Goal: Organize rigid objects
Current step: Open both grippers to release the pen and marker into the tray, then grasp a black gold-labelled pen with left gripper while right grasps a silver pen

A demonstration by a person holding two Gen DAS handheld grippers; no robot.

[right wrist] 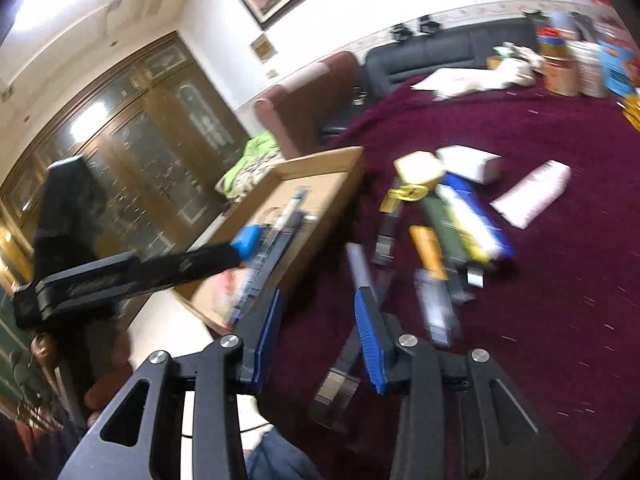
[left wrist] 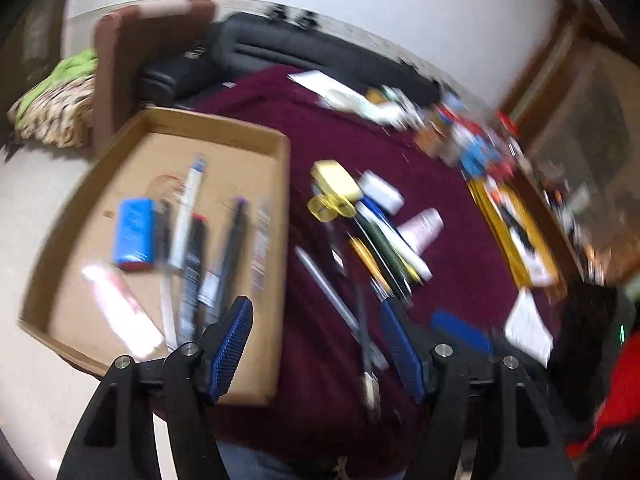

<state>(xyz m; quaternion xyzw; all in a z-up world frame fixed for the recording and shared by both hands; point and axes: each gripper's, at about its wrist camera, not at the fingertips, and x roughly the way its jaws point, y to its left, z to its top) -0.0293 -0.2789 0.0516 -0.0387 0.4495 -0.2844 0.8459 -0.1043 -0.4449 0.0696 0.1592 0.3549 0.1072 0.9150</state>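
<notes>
Both empty and parted, the left gripper [left wrist: 316, 344] and right gripper [right wrist: 318, 336] hover near the loose pile of pens [left wrist: 384, 248], long axes running away, on the maroon cloth [left wrist: 440, 200] right of the shallow cardboard tray [left wrist: 280, 184].

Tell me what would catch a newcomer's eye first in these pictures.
First the shallow cardboard tray at the left edge of the maroon tablecloth, already holding a blue box and several pens. Beside it on the cloth lies a loose heap of pens with yellow-handled scissors. Both hand-held grippers hang open and empty.
</notes>
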